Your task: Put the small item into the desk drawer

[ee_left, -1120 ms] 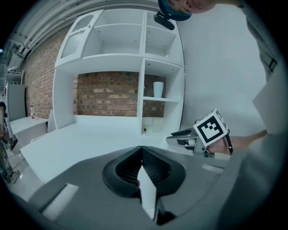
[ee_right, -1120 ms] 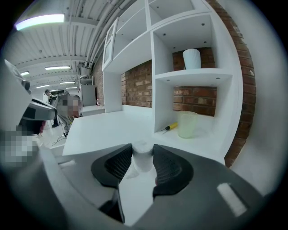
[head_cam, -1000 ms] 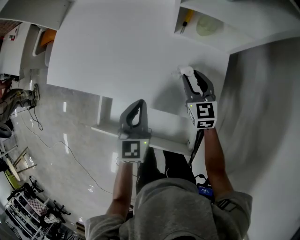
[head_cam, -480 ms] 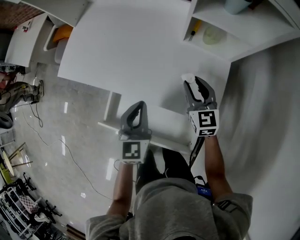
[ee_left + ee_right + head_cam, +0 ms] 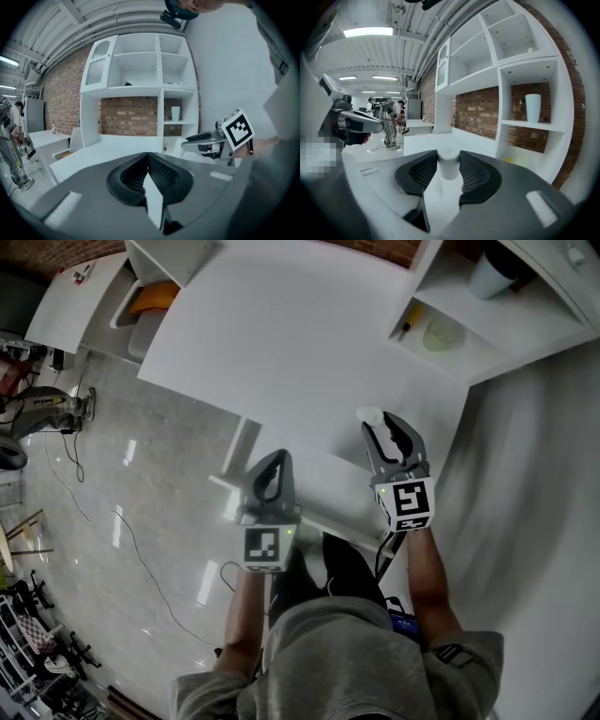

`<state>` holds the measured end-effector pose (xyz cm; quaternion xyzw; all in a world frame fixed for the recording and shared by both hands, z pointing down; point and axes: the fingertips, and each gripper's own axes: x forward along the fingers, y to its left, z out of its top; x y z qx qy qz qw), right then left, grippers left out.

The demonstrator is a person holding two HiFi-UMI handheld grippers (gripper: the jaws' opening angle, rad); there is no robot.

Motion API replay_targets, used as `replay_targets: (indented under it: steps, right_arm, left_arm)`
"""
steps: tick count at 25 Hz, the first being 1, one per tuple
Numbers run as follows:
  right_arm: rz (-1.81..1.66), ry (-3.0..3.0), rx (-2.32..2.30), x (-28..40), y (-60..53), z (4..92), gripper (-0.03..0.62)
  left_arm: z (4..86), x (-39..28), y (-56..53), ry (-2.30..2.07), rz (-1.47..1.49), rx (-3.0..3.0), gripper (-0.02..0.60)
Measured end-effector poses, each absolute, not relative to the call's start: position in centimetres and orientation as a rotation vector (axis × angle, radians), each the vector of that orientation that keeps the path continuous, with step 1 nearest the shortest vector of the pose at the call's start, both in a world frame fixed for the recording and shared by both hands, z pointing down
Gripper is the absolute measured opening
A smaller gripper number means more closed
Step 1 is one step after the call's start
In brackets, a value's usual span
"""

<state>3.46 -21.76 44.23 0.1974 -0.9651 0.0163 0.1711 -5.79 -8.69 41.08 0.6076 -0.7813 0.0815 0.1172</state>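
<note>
Nearest my body, at about 6 o'clock of the desk point(image 5: 281, 334), what I take to be the drawer point(image 5: 330, 482) looks pulled out toward me, its white floor bare. I can't be fully sure of its walls from above.

Over its front edge at 7 o'clock hangs my left gripper point(image 5: 276, 458). Its jaws are pressed together with nothing between them. I judge it is parked there on purpose, low and off to the side, so the opening stays free for the other hand.

A little farther out, at 1 o'clock of the drawer, my right gripper point(image 5: 376, 420) is clamped on the small white item point(image 5: 368, 414). Along my own jaws I see the item point(image 5: 449, 164) upright, a stubby cylinder squeezed on both sides by the ribbed pads point(image 5: 474, 174), its top poking above them. The grip sits low on its body, which should keep it from tipping as I carry it. It appears to be over the drawer's far right corner, where the drawer meets the desk, and I can't tell whether it touches any surface.

Beyond that the desk top runs clear to 12 o'clock. Farthest off, at 2 o'clock, stands the white shelf unit point(image 5: 473, 329) with a cup point(image 5: 533, 108) in one cubby, well apart from my work.

My next move, as I judge it, is to lower and release.
</note>
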Motion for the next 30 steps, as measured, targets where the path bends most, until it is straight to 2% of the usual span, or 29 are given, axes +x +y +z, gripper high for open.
replay_targets:
  steps: [18, 30]
  right_arm:
    - [-0.006, -2.802, 0.255, -5.5, -10.5, 41.6, 0.152]
    - [-0.031, -2.779, 0.076, -11.7, -5.2, 43.8, 0.153]
  left_arm:
    - [40.1, -12.1, 1.5, -2.402, 0.228, 1.608, 0.012]
    - [41.9, -16.8, 6.6, -2.442, 0.212, 1.482, 0.012]
